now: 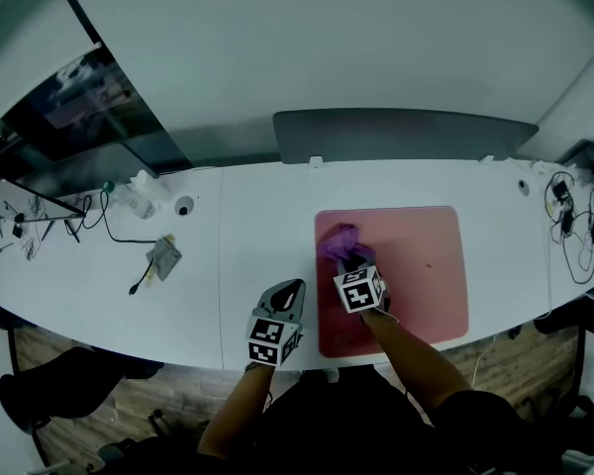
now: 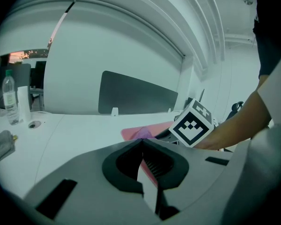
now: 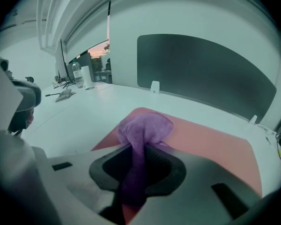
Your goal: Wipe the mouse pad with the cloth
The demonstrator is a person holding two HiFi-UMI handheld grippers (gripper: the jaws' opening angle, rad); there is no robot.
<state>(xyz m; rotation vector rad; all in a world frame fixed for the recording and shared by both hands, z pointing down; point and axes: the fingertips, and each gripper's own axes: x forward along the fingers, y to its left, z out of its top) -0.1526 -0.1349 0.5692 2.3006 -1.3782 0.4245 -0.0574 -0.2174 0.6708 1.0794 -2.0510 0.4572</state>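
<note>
A pink mouse pad (image 1: 416, 265) (image 3: 210, 146) lies on the white desk, right of centre. My right gripper (image 1: 349, 262) (image 3: 139, 149) is shut on a purple cloth (image 1: 341, 243) (image 3: 143, 130), which bunches up ahead of the jaws and rests on the pad's left part. My left gripper (image 1: 289, 293) (image 2: 141, 143) hovers by the pad's near left corner with its jaws together and nothing between them. In the left gripper view the pad (image 2: 136, 133) and the cloth (image 2: 143, 133) peek out beyond the jaws.
A grey divider panel (image 1: 406, 135) stands behind the pad. A plastic bottle (image 1: 129, 198), a crumpled grey item (image 1: 163, 257) and cables (image 1: 89, 216) lie at the left. More cables (image 1: 572, 228) lie at the right edge. The desk's front edge (image 1: 178, 359) runs just under my grippers.
</note>
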